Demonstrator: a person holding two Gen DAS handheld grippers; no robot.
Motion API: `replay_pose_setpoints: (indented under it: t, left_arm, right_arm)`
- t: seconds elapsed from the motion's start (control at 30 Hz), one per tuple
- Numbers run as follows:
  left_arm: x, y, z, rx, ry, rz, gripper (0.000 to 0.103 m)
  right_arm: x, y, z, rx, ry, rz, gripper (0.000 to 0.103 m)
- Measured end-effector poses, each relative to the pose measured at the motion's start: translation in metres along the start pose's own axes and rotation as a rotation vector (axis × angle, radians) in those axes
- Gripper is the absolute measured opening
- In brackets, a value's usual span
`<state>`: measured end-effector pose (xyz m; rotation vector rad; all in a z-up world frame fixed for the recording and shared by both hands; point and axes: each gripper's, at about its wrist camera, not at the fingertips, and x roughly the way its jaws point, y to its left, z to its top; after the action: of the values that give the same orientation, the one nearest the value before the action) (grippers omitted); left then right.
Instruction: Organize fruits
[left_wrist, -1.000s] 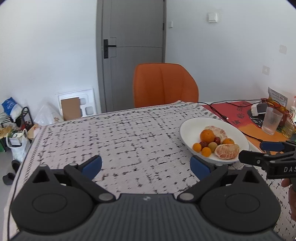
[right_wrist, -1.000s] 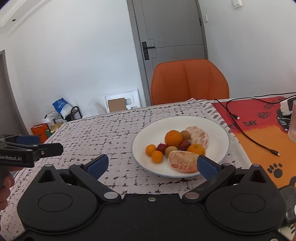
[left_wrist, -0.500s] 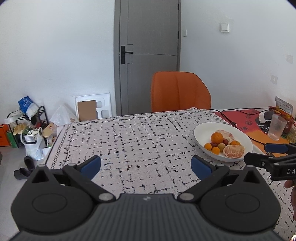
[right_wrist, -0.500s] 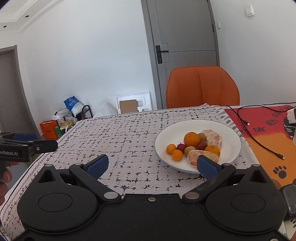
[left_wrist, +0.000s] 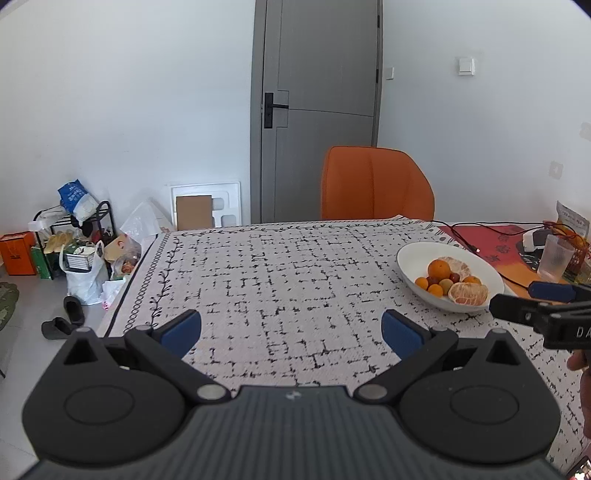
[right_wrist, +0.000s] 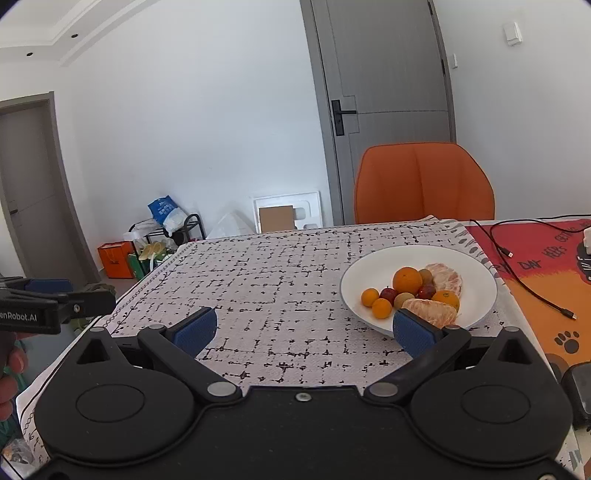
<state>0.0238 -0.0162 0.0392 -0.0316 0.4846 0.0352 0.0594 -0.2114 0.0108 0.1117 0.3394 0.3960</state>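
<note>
L tool (left_wrist: 291, 328): jaws wide, empty, over bare patterned cloth.
R tool (right_wrist: 306, 328): jaws wide, empty; R pad just in front of plate rim.
Fruit: all piled in round white ceramic plate (right_wrist: 476, 269) on bench, R side: whole orange (right_wrist: 407, 280), 2 peeled citrus, sm. oranges, red + green sm. fruit.
Progress: looks done or nearly; none loose on cloth.
Text: "enRobot.AI" on L tool body; "DA" on R tool; red mat (right_wrist: 535, 240) lettering partly legible, unsure.

A patterned cloth (right_wrist: 280, 280) is covering the tabletop (right_wrist: 532, 306); a white plate (right_wrist: 476, 273) is sitting toward its right edge, a black cable (right_wrist: 524, 280) and a cup (left_wrist: 553, 258) lying beyond.
</note>
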Motion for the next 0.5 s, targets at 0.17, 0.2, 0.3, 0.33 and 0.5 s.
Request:
replay_pose_setpoints:
  t: [0.17, 0.2, 0.3, 0.33, 0.5]
  left_arm:
    - [-0.011, 0.002, -0.005, 0.002, 0.004, 0.013, 0.103]
    - [-0.014, 0.002, -0.006, 0.001, 0.0, 0.017, 0.103]
    - [-0.018, 0.004, -0.008, 0.001, 0.0, 0.024, 0.103]
    - [-0.019, 0.004, -0.008, 0.001, 0.0, 0.025, 0.103]
    - [-0.021, 0.005, -0.011, -0.008, 0.002, 0.027, 0.103]
  right_arm:
    - [-0.005, 0.004, -0.002, -0.005, -0.006, 0.004, 0.103]
    - [-0.006, 0.005, -0.002, -0.004, -0.006, 0.006, 0.103]
    - [-0.01, 0.005, -0.004, -0.002, -0.01, 0.006, 0.103]
    - [-0.011, 0.006, -0.005, 0.001, -0.01, 0.008, 0.103]
    - [-0.015, 0.008, -0.009, 0.002, -0.008, 0.007, 0.103]
